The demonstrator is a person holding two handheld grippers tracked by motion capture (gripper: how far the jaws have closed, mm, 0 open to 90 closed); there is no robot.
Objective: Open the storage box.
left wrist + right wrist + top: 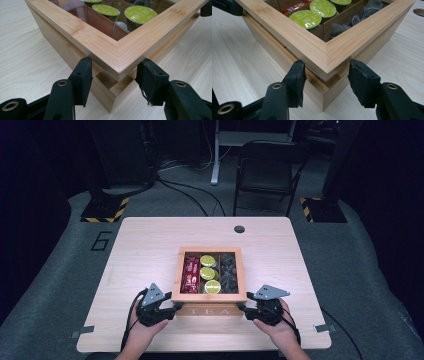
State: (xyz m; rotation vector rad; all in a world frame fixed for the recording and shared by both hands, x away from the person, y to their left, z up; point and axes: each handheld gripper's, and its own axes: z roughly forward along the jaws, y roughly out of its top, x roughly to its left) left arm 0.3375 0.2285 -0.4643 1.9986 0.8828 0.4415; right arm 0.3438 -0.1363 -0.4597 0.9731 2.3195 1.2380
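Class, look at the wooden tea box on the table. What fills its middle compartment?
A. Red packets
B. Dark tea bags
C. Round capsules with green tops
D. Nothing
C. In the high view the tea box has three compartments side by side, and the middle one holds the green-topped capsules, with red packets to their left and dark tea bags to their right.

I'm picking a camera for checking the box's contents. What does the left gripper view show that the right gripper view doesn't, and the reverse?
Left gripper view: the left gripper astride the tea box's near-left corner. Right gripper view: the right gripper astride the other near corner, plus red packets, dark sachets and the table's hole. Both: green capsules, the wooden lid frame and the pale tabletop.
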